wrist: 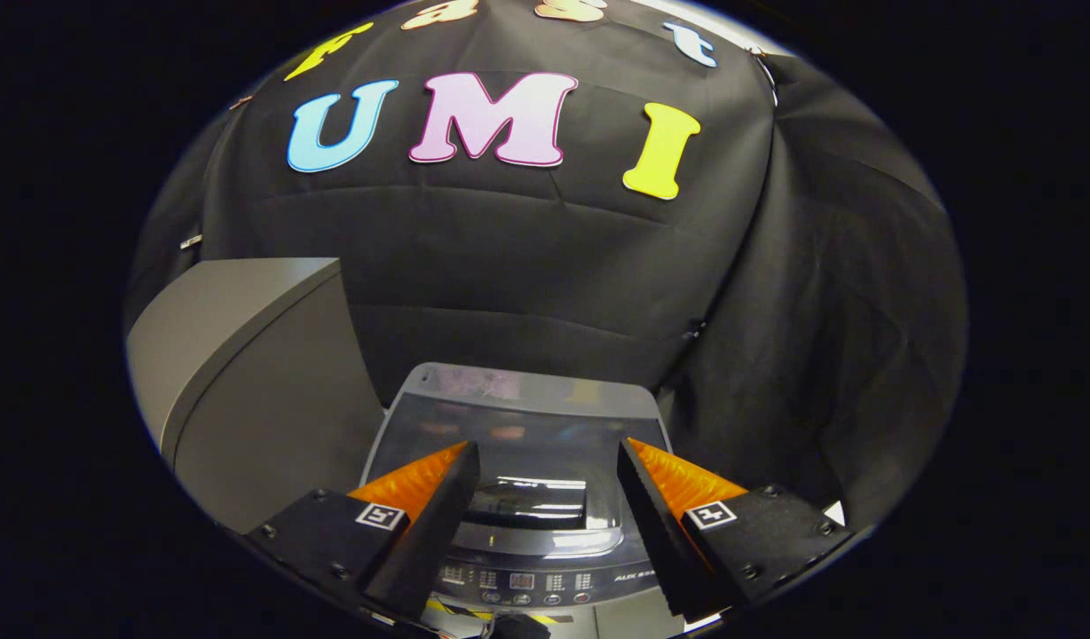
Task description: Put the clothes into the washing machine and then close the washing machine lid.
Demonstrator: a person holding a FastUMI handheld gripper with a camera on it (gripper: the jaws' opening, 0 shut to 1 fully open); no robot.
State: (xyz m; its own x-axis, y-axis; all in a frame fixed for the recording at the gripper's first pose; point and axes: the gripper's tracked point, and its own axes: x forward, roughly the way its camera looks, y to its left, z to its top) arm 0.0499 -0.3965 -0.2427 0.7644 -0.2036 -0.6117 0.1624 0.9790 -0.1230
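A grey top-loading washing machine stands below and just ahead of my fingers. Its dark glass lid lies flat on the machine's top, and light glints off the recessed handle at its near edge. The control panel runs along the machine's near side, under the fingers. My gripper hovers above the lid, open, with a wide gap between the fingers and nothing held. The left finger and the right finger frame the handle from either side.
A taller grey cabinet stands right beside the machine on its left. Black cloth walls close in behind the machine and on its right.
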